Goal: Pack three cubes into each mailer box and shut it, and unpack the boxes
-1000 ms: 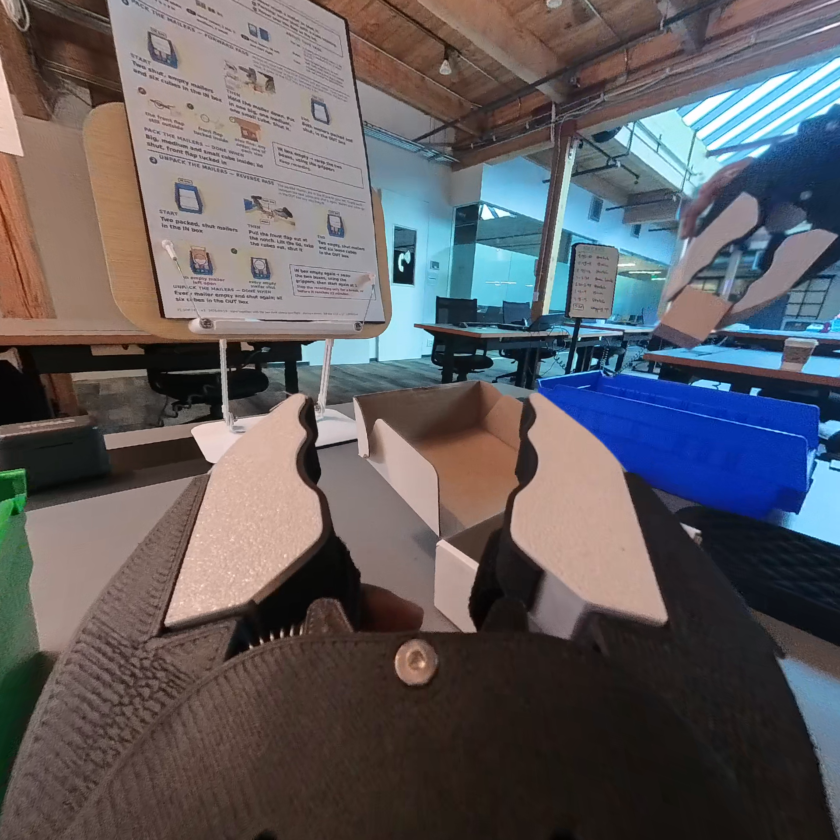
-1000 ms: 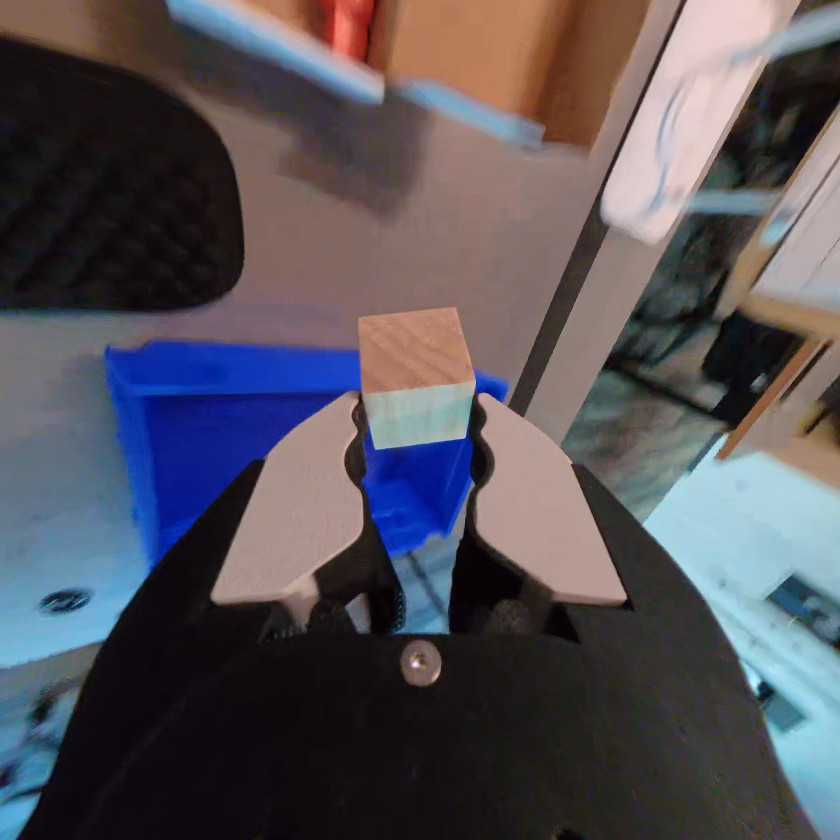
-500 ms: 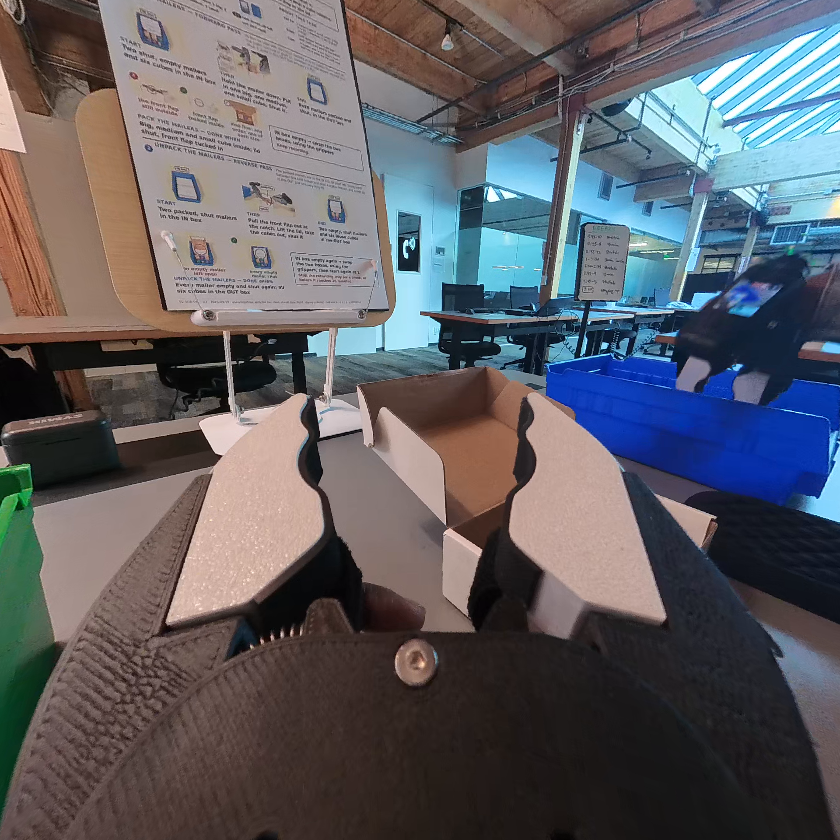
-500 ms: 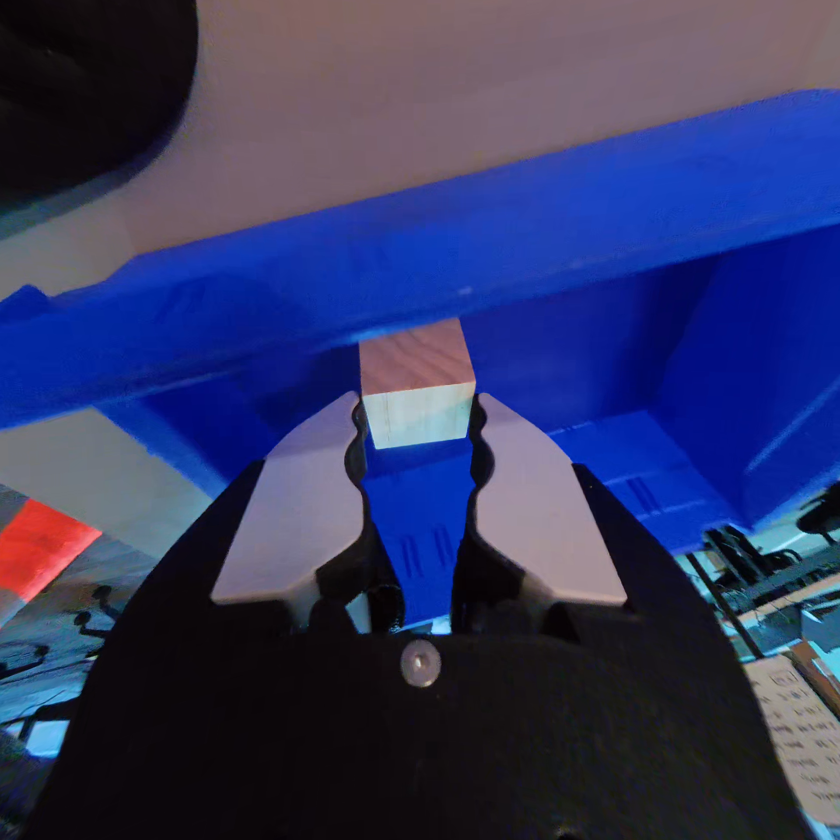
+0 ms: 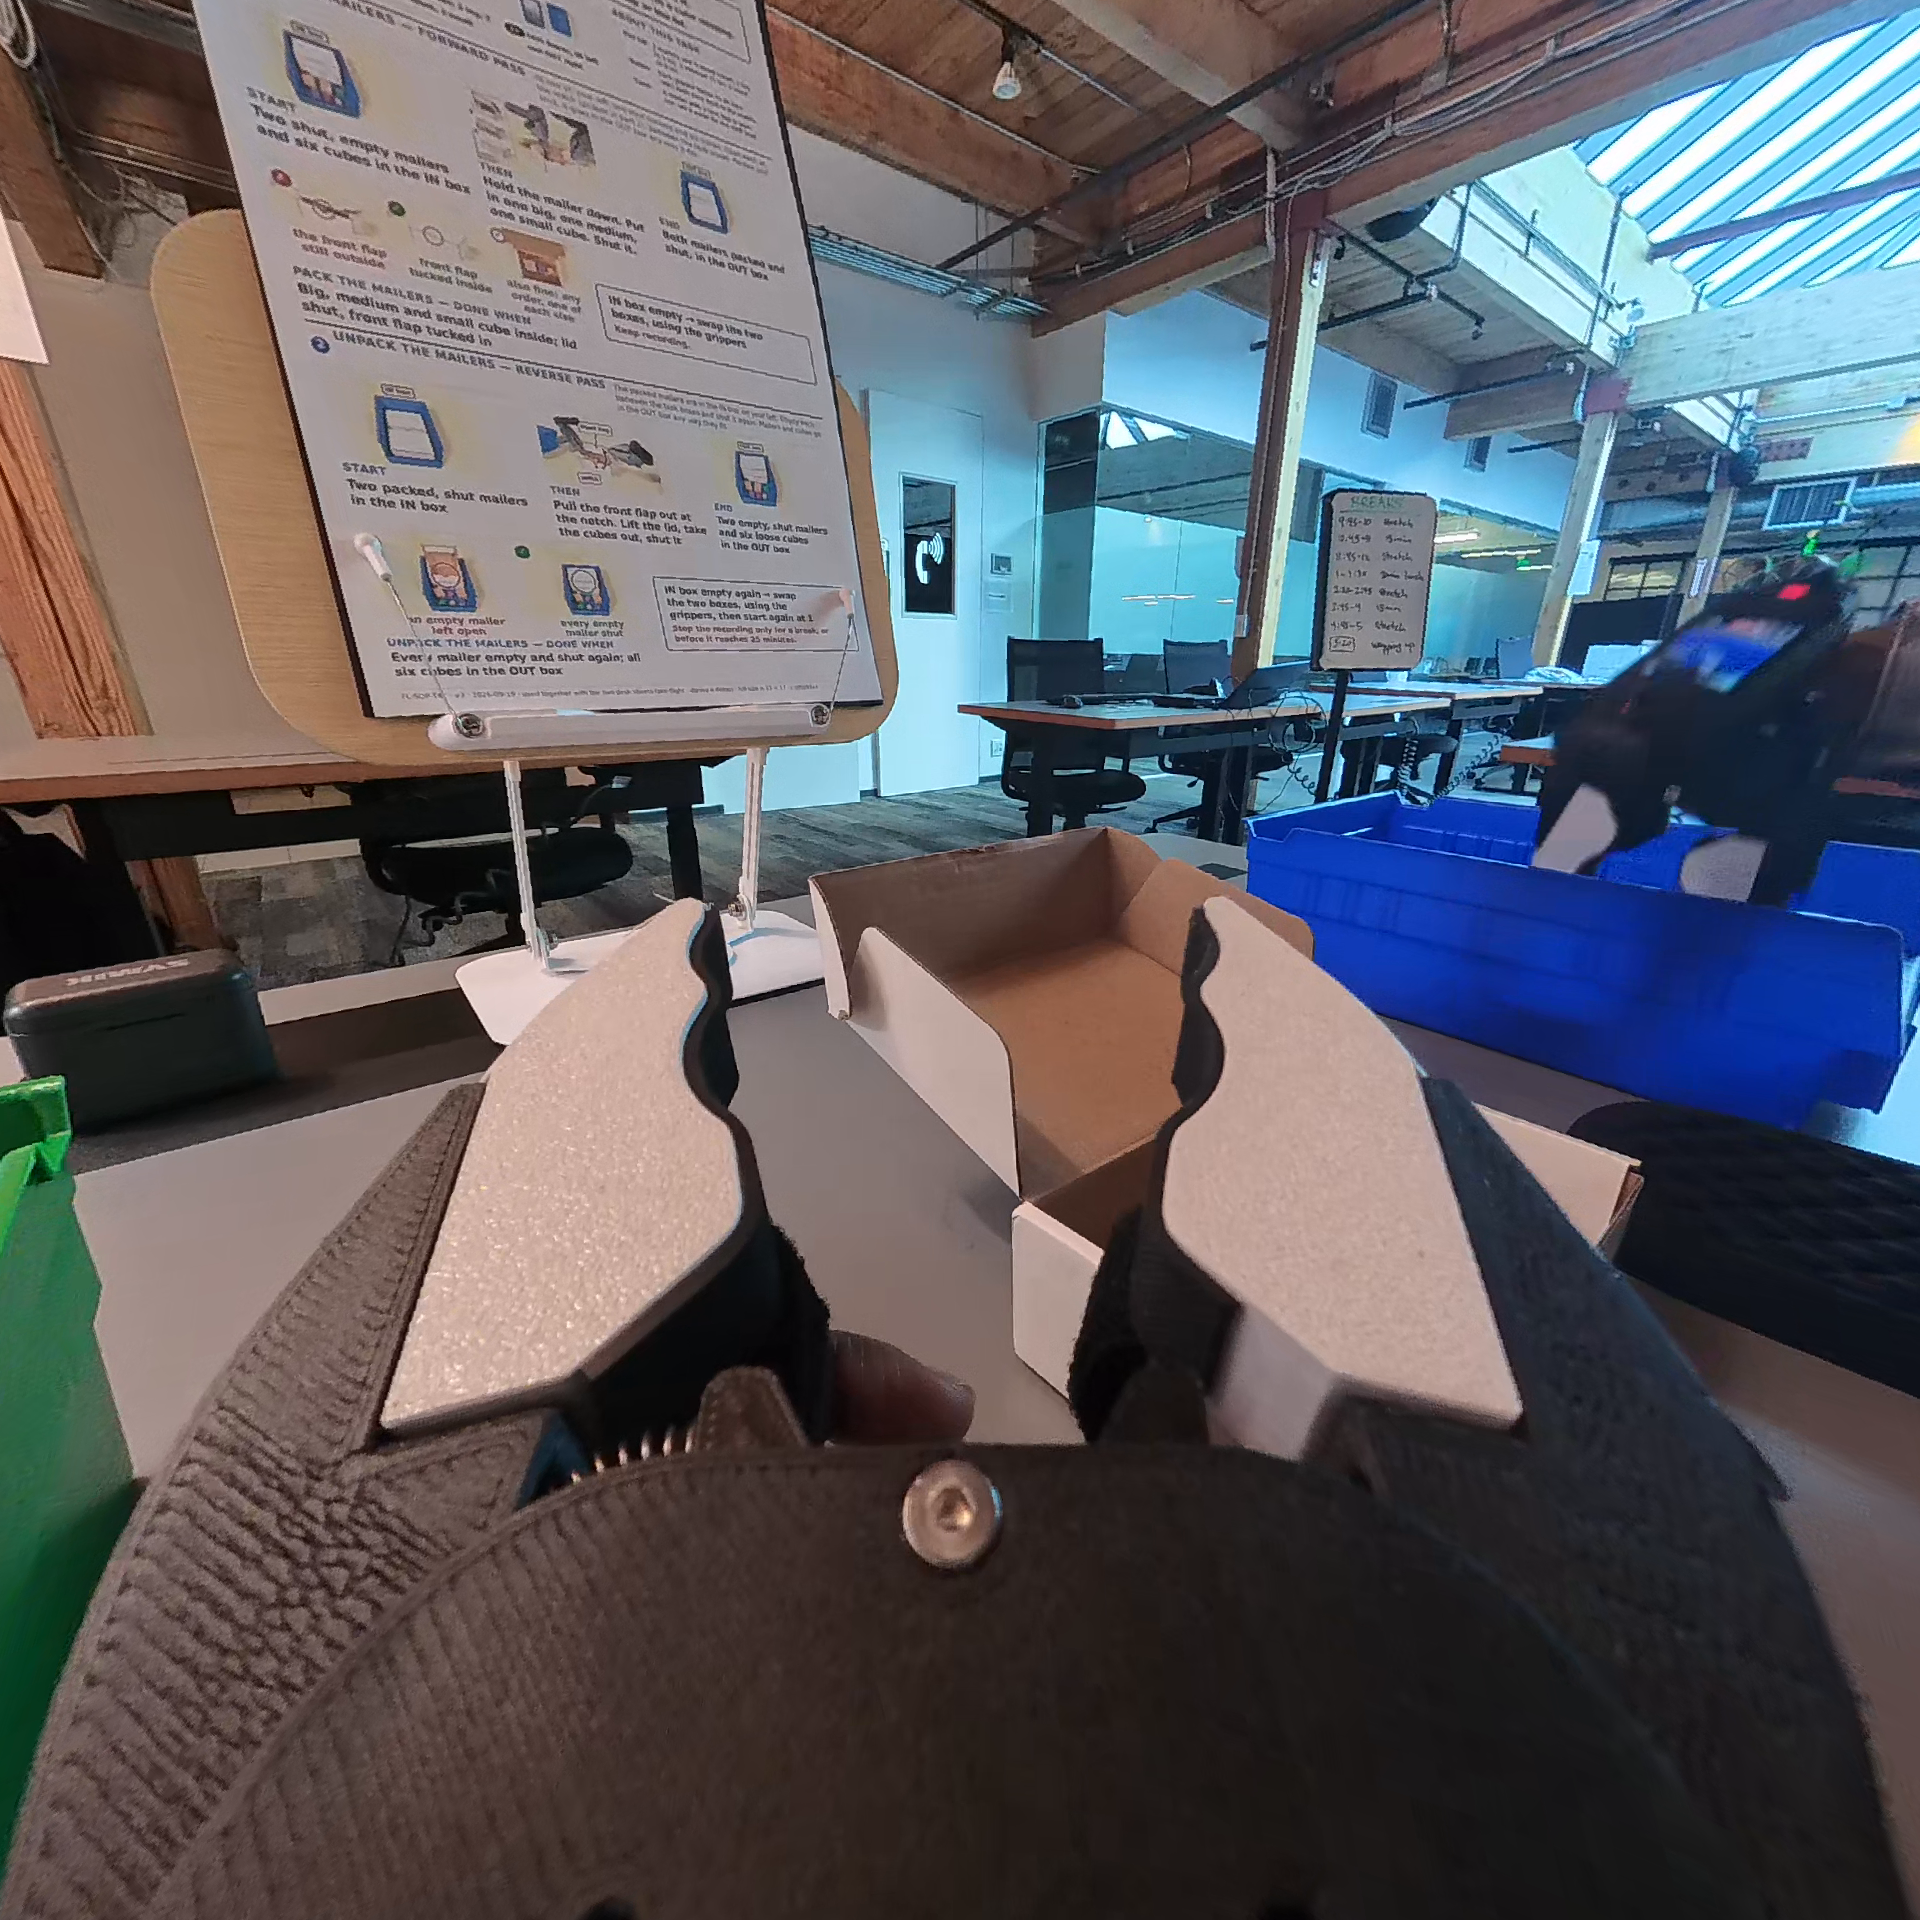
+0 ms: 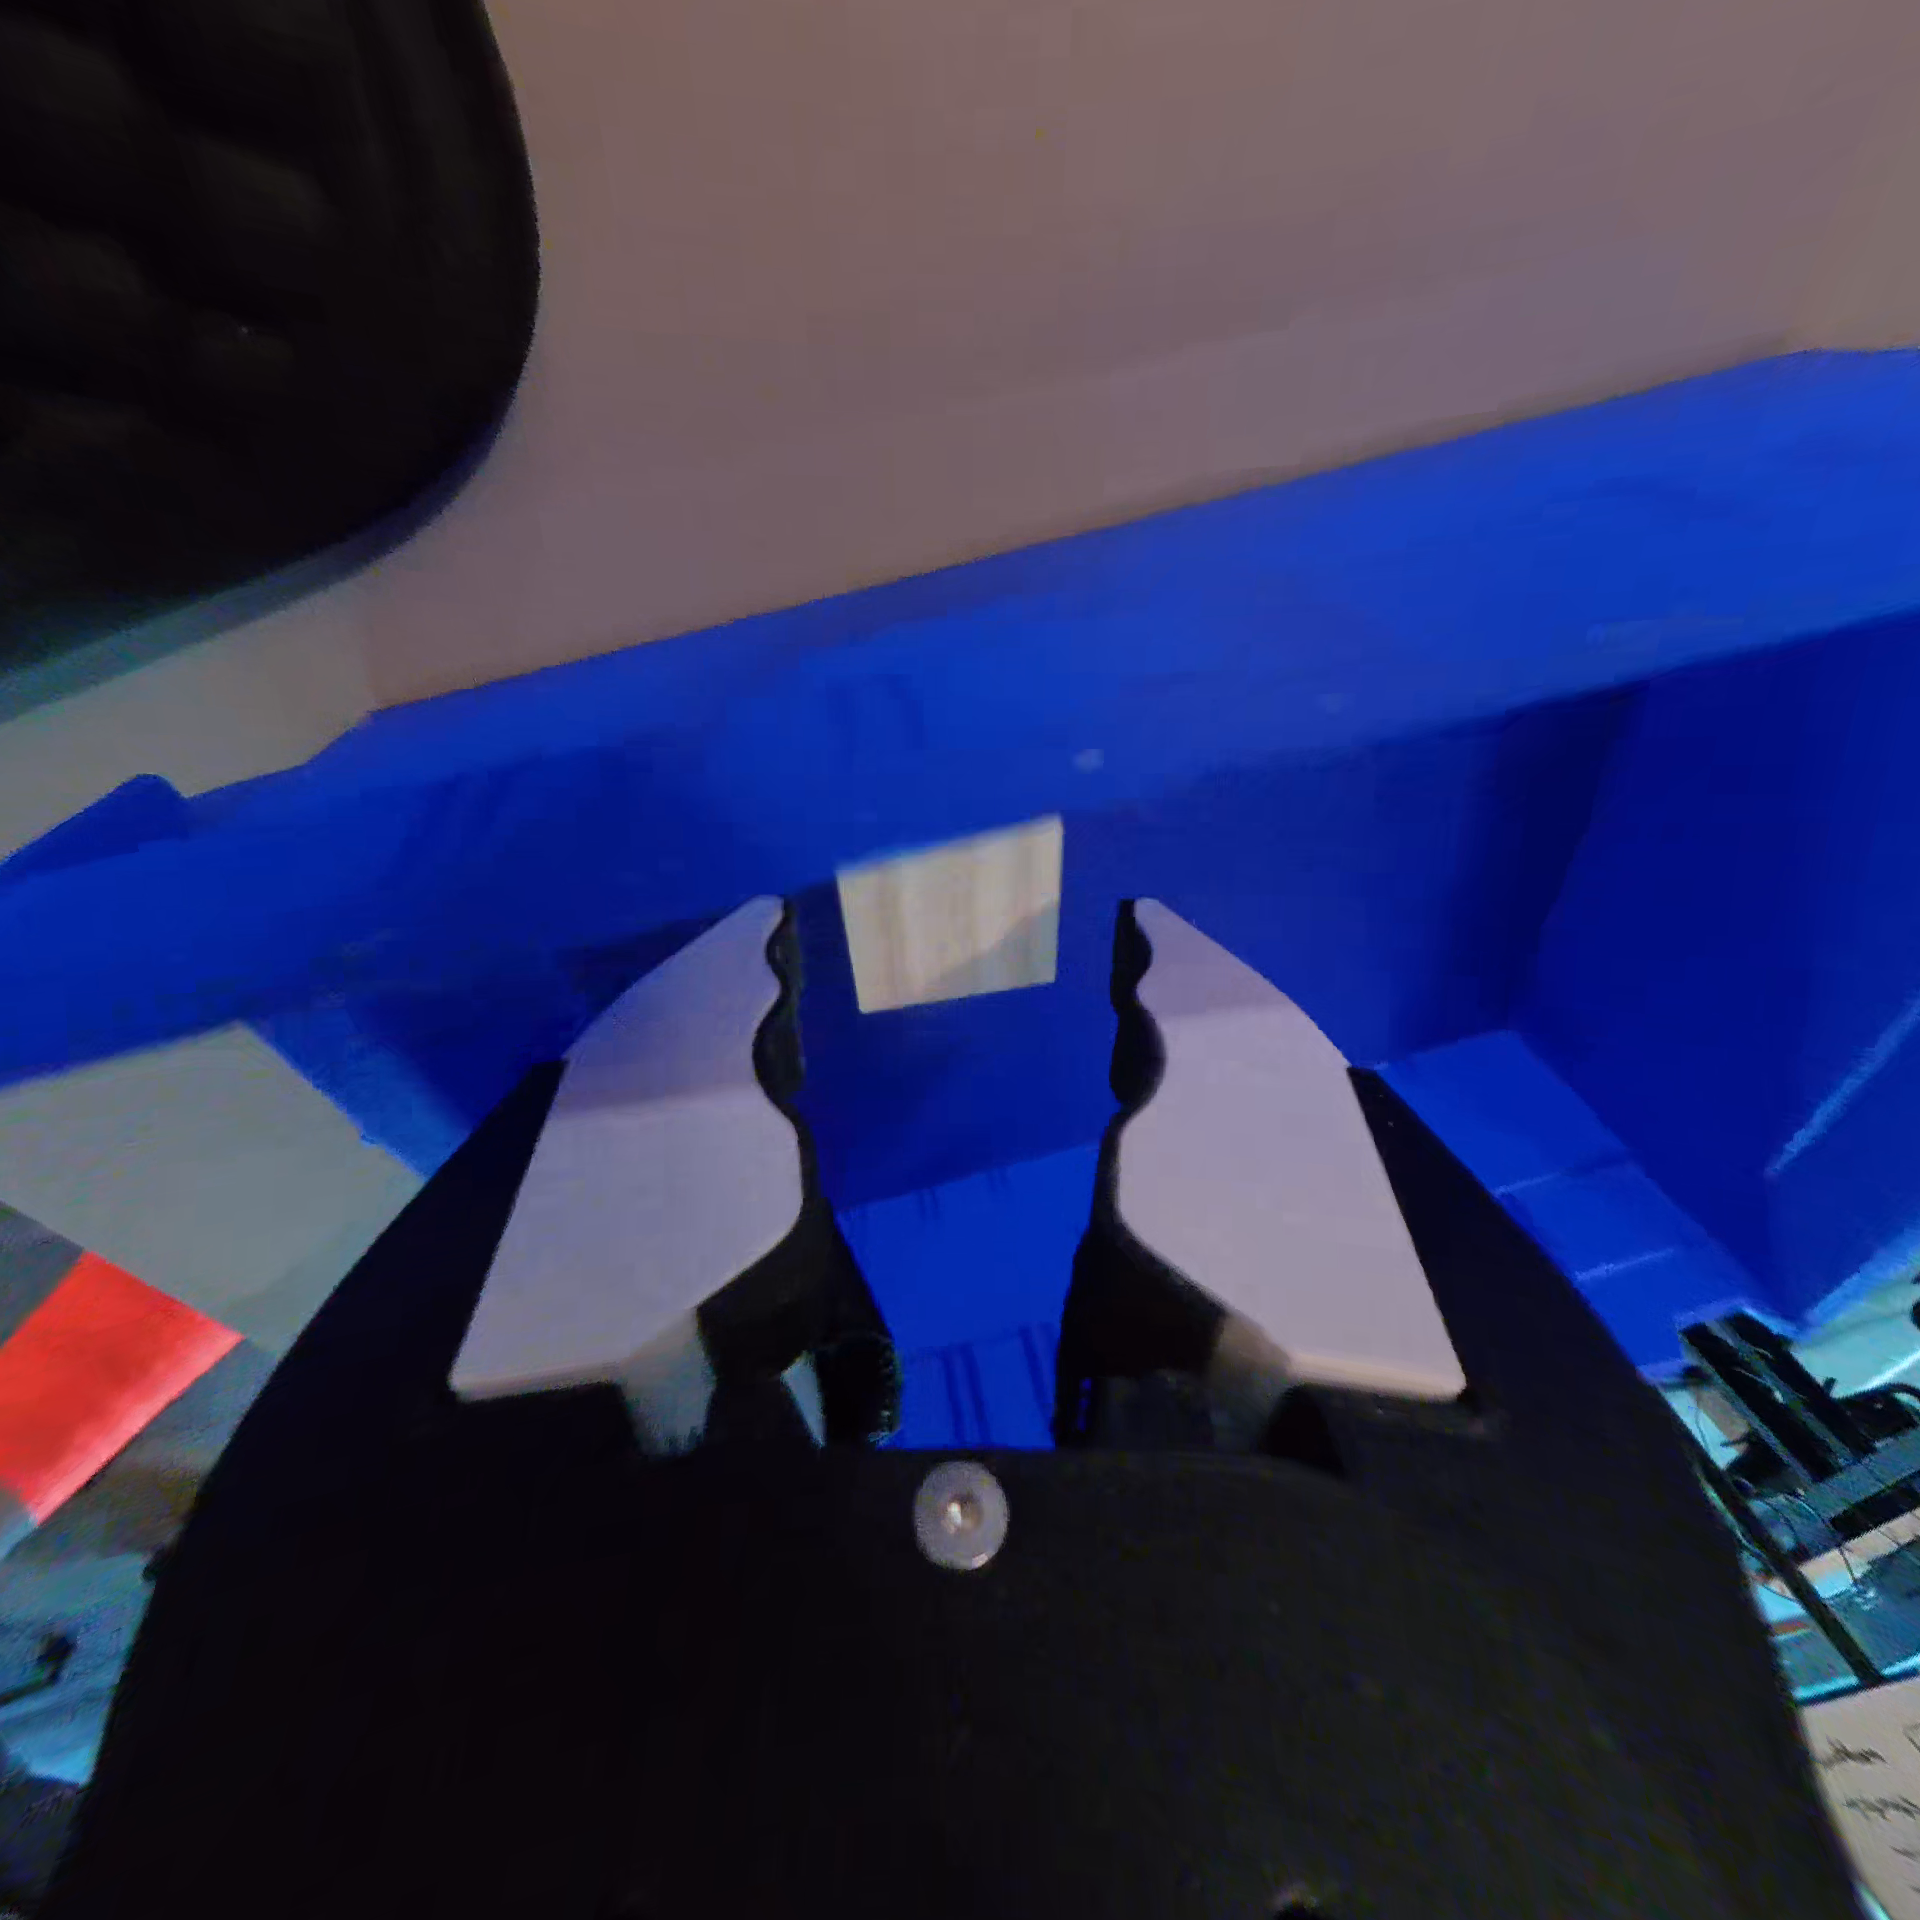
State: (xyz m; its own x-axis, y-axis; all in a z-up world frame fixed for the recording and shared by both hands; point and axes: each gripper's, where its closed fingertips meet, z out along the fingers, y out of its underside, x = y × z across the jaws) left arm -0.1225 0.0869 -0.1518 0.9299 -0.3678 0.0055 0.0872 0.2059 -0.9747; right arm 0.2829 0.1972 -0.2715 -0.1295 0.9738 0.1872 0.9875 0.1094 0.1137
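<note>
Two bins flank the left wrist view: a green bin (image 5: 36,1299) cut off at the left edge and a blue bin (image 5: 1579,971) at the right, both on the grey table (image 5: 894,1122). An instruction sheet (image 5: 540,353) on a white stand fills the upper left of that frame, with a dark case (image 5: 140,1023) below it at the left and a black mat (image 5: 1766,1216) at the lower right. The open mailer box (image 5: 1039,997) sits in the centre of the frame; its cardboard inside looks bare, though the near part is hidden behind the left gripper (image 5: 956,971), whose right finger (image 5: 1320,1195) overlaps the box's near end. That gripper's jaws are spread wide and hold nothing. The right gripper (image 5: 1652,842), blurred, points down into the blue bin at the frame's right edge. In the right wrist view, the right gripper (image 6: 956,914) is released, its fingers parted wider than the wooden cube (image 6: 951,914), which shows between the tips without touching either, inside the blue bin (image 6: 1351,644). Whether the cube rests on the floor of the bin cannot be told.
</note>
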